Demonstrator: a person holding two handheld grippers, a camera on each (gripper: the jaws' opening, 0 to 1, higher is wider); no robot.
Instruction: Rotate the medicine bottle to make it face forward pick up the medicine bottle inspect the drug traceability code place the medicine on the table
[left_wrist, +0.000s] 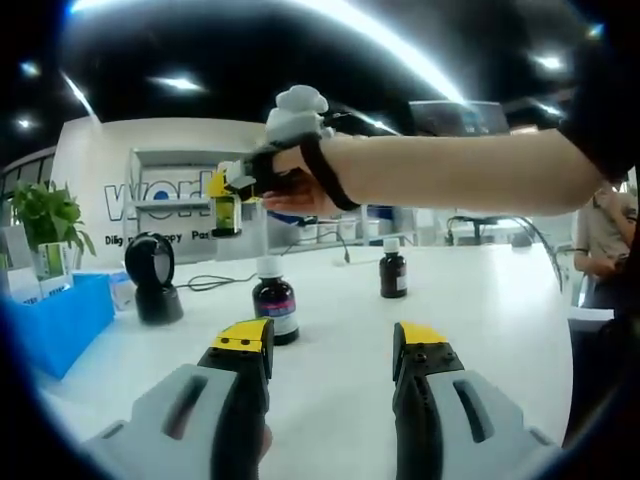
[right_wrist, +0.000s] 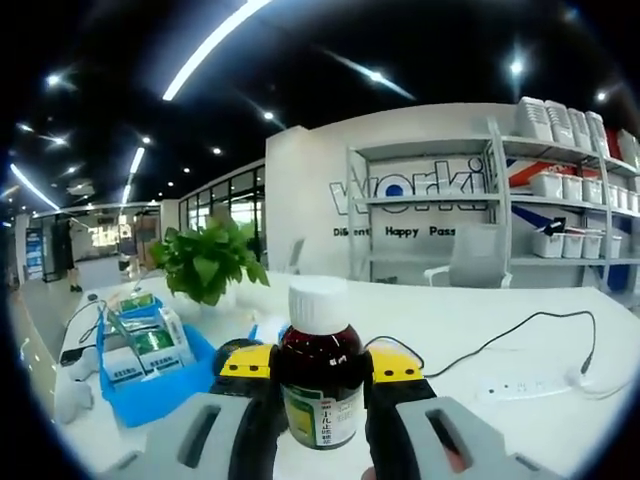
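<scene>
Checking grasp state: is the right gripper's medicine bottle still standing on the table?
No. The right gripper holds the medicine bottle between its jaws, lifted above the white table.

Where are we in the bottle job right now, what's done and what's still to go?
Pick-up looks done: the right gripper is shut on a medicine bottle, held up off the white table, label toward the camera. That fits the code inspection stage, over the black scanner. Left to do: set it back down. Two more bottles stand on the table; the left gripper is open.
</scene>
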